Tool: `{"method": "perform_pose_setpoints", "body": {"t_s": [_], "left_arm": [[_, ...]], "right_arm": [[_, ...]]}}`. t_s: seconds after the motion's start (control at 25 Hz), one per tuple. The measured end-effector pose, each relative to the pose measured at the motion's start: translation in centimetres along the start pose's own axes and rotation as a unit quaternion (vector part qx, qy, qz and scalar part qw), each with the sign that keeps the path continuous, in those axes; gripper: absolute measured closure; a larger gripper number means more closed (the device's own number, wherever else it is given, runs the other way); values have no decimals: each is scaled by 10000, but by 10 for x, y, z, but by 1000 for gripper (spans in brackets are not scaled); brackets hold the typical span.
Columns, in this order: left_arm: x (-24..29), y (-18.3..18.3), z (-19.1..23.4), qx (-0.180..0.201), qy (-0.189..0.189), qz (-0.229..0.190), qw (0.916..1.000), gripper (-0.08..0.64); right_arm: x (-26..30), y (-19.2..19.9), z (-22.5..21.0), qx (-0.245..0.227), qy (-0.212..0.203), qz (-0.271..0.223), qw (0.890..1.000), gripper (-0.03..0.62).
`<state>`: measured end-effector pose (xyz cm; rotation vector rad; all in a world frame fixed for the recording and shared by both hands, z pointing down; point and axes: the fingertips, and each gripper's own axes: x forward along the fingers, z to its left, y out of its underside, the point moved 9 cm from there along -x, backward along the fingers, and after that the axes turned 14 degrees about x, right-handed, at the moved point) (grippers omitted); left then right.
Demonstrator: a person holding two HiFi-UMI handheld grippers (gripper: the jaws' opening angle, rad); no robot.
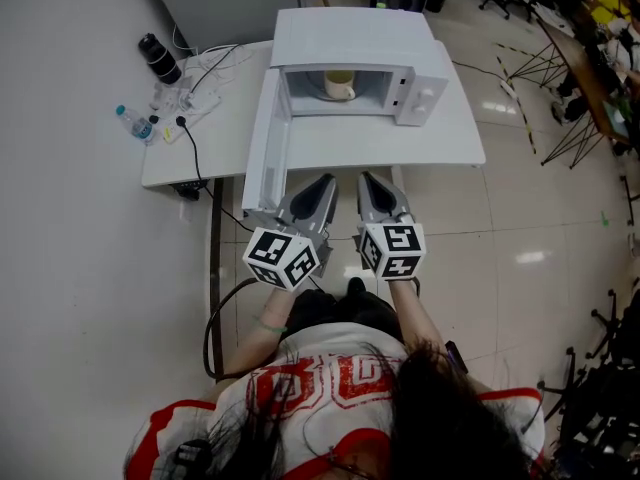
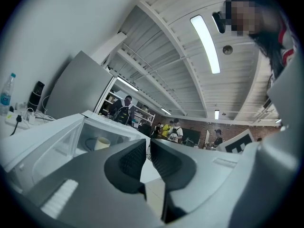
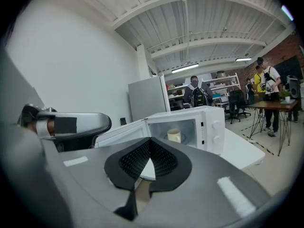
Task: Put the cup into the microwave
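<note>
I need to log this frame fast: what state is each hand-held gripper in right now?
Left hand-held gripper: jaws slightly apart, nothing between them.
Right hand-held gripper: closed, empty.

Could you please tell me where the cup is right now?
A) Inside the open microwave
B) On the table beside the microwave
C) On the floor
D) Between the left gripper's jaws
A: the cup stands inside the microwave, whose door is swung open.
</note>
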<state>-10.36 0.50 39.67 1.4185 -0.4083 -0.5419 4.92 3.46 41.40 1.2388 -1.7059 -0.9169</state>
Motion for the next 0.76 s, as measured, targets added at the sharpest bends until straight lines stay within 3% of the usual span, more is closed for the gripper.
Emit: {"method": "perform_pose_setpoints", "body": {"t_s": [0.76], "left_arm": [[6, -1, -9, -11, -190, -27, 9998, 546]], "right_arm": [[3, -12, -4, -84, -283, 24, 9996, 591]]}}
